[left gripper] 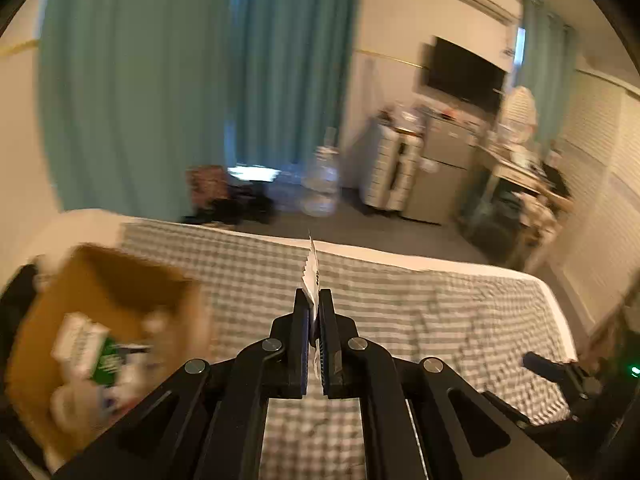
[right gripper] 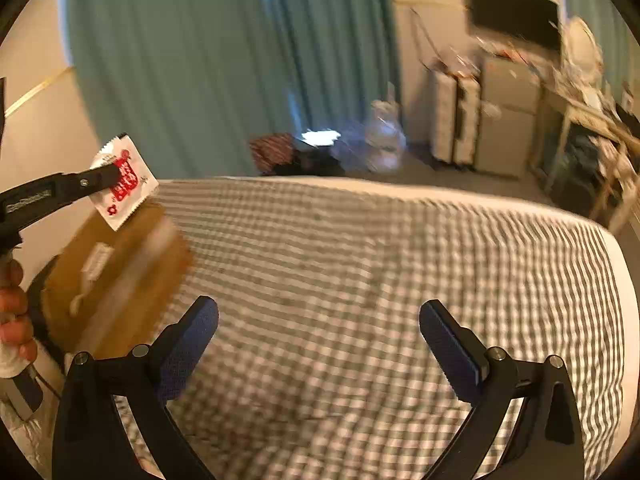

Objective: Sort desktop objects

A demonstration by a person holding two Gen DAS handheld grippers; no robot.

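My left gripper [left gripper: 314, 300] is shut on a small white sachet with red print [left gripper: 311, 268], seen edge-on in the left wrist view. In the right wrist view the left gripper [right gripper: 114, 174] holds the sachet [right gripper: 128, 184] above the far edge of a brown cardboard box [right gripper: 116, 276]. The box [left gripper: 104, 320] sits at the left on a grey checked bed cover [left gripper: 400, 312] and holds a green and white carton [left gripper: 96, 356] and other blurred items. My right gripper [right gripper: 318, 332] is open and empty above the cover [right gripper: 360, 260].
The bed's far edge meets a grey floor [left gripper: 360, 232]. Teal curtains [left gripper: 160, 80], a water bottle [left gripper: 320, 176], a white drawer unit [left gripper: 392, 168] and a cluttered desk [left gripper: 520, 168] stand beyond. The right gripper's handle [left gripper: 560, 372] shows at lower right.
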